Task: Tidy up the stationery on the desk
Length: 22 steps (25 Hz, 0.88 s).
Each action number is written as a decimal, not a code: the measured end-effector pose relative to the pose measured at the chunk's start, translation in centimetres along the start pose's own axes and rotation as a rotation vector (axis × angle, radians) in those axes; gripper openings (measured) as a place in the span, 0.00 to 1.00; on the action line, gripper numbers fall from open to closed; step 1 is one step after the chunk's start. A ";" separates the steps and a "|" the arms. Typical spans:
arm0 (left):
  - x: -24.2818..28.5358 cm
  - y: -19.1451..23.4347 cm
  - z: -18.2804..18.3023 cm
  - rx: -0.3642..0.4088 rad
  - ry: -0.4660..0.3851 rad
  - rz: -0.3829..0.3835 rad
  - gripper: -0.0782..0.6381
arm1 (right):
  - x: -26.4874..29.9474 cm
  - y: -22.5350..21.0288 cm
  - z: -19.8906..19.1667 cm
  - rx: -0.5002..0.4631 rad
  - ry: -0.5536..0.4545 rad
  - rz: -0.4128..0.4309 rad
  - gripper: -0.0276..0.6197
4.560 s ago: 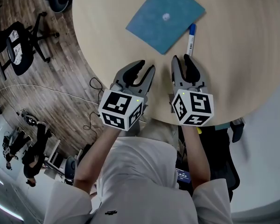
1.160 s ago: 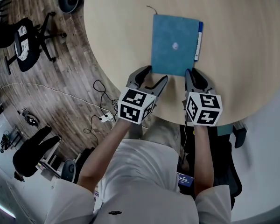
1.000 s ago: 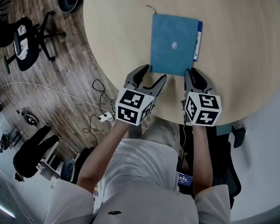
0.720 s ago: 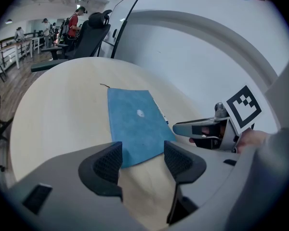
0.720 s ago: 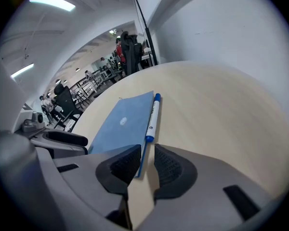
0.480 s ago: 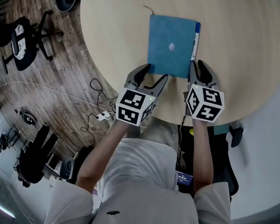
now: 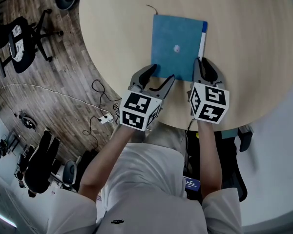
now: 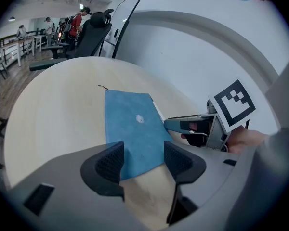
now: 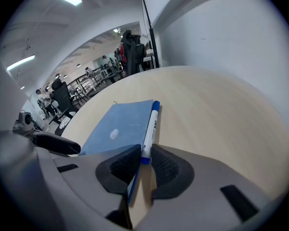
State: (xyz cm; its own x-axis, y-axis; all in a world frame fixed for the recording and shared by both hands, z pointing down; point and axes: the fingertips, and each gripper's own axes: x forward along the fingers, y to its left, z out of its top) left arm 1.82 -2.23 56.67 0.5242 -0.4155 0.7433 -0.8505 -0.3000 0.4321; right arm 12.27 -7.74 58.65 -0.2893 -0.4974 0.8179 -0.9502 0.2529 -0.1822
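Two tools are meeting a blue notebook (image 7: 176, 38) on the desk (image 7: 254, 43): the left gripper (image 7: 161, 73) is gaping wide at its edge, and the right gripper (image 7: 201, 65) is pinching a pen's (image 9: 149, 129) end.

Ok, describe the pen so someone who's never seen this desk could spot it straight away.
On the round pale wooden table lies a blue notebook. The pen lies flat along the notebook's right edge, its near end between the right gripper's jaws. It's the only slim white stick there, blue-capped at its far end.
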 end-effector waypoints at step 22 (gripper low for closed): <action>-0.7 -1.0 -1.6 0.033 0.016 -0.007 0.49 | -2.8 1.4 -3.2 0.145 0.016 0.107 0.22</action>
State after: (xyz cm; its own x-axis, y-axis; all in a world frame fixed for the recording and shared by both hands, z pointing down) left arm 2.21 -0.25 56.60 0.5292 -0.3996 0.7485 -0.8447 -0.3310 0.4206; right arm 12.09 -3.34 57.84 -0.3888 -0.4608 0.7978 -0.9212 0.1809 -0.3445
